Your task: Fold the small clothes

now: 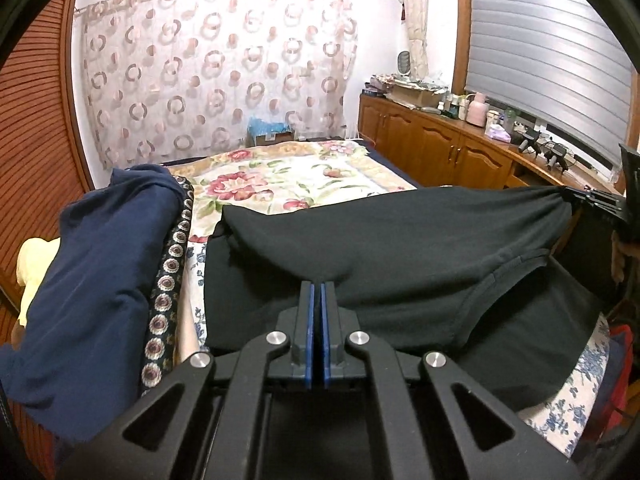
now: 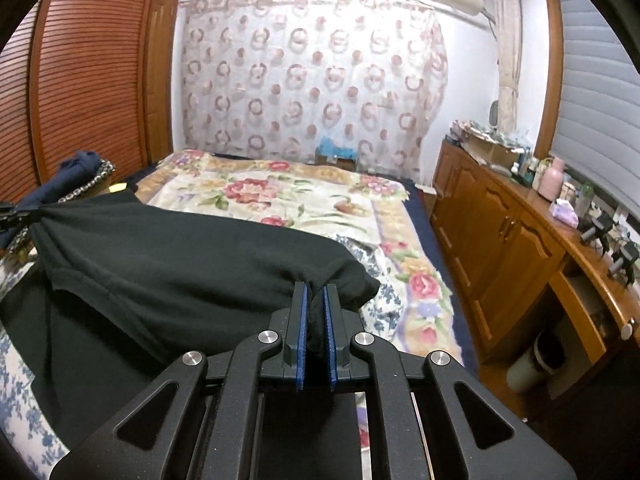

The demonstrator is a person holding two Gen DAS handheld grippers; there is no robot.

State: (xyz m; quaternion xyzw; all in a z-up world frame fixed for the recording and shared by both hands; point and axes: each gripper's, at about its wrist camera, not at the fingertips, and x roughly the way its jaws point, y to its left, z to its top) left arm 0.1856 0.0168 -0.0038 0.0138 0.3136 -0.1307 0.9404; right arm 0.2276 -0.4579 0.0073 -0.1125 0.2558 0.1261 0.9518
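1. So, through the left wrist camera I see my left gripper (image 1: 319, 292) with its jaws pressed together on a pinch of the black garment (image 1: 400, 248), right at the near edge of the cloth.

2. Across the same view, at the far right, the right gripper (image 1: 576, 200) bites the opposite corner, so the top layer hangs stretched between the two grips. I judge that tension is deliberate: a taut edge keeps the fold line straight.

3. Below the lifted layer the rest of the garment lies on the bed (image 1: 280, 176), over a floral quilt. A navy cloth (image 1: 100, 264) and a patterned fabric (image 1: 168, 280) sit piled at the left, just beside the black one, probably waiting their turn.

4. Switching to the right wrist camera, my right gripper (image 2: 315, 300) has its jaws nearly closed, with a bunched wad of the black garment (image 2: 180, 264) squeezed between the blue pads (image 2: 301, 320).

5. At the far left edge of that view the left gripper (image 2: 12, 212) holds the other corner, and the cloth sags a little between us.

6. Along the right wall runs a wooden cabinet (image 2: 500, 232) whose surface is cluttered with bottles and boxes; none of it is near the work.

7. My read: both corners are raised off the bed so the upper half can be carried over the lower half. I should keep both hands level, or the edge will skew.
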